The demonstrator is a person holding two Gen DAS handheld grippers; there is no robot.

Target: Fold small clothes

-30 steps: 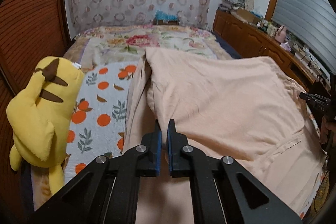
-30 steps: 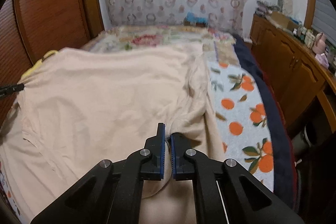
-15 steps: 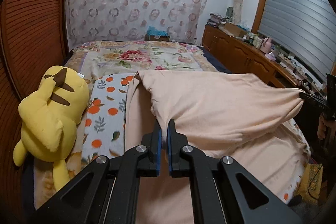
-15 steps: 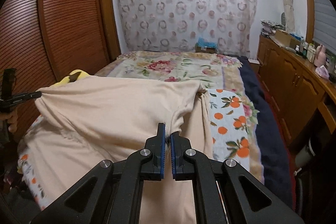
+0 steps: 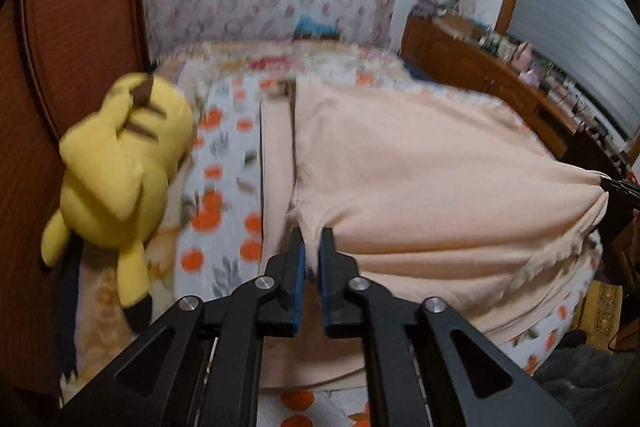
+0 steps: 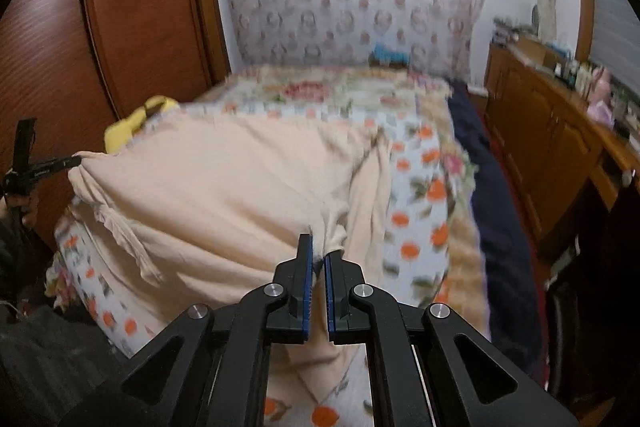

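The left gripper (image 5: 311, 241) is clamped on a bunched edge of the peach garment (image 5: 420, 179), its blue pads (image 5: 298, 283) nearly together with cloth pinched between. The right gripper (image 6: 318, 253) likewise pinches the garment (image 6: 224, 187) at its other side. Between the two grips the cloth is stretched, its far part lying on the bed (image 5: 216, 187) with the orange-print sheet, toward the bed's near edge. A yellow plush (image 5: 120, 171) lies at the bed's left edge, beside the wooden wardrobe (image 6: 140, 7).
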